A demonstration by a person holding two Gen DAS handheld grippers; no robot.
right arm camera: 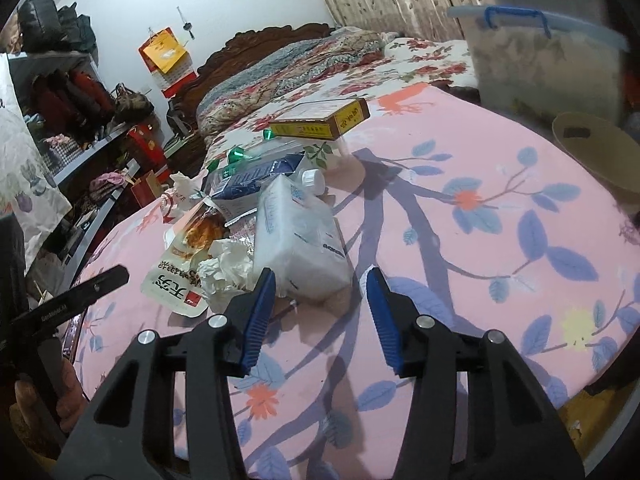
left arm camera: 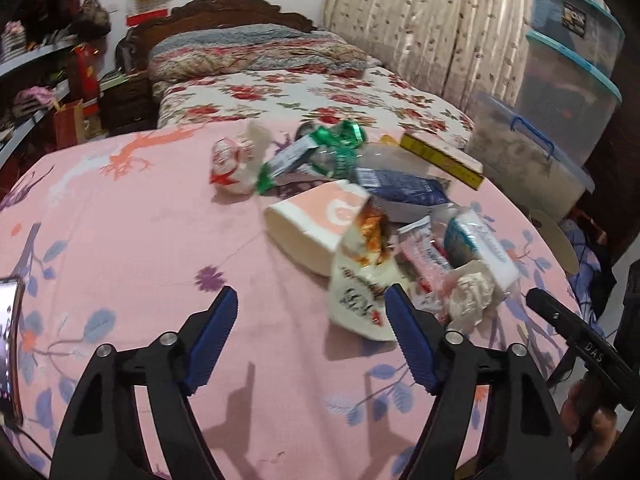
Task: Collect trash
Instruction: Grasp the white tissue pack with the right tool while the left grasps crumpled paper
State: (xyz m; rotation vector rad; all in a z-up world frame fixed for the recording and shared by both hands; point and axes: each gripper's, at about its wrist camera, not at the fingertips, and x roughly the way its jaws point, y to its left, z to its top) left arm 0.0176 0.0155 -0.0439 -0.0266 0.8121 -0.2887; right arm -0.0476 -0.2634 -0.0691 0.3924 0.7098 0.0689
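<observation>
Home bedroom: bed (left arm camera: 304, 92) with carved headboard (left arm camera: 224, 10), floral curtain (left arm camera: 420, 20), cluttered clothes shelves (right arm camera: 80, 120)

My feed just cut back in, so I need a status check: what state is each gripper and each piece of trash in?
Left gripper: open, empty.
Right gripper: open, empty.
White crumpled tissue wad: balled up, loose on the cloth.
White plastic tissue pack: lying flat.
Yellow flat cardboard box: closed, resting atop the pile.
Peach paper cup: tipped on its side.
</observation>
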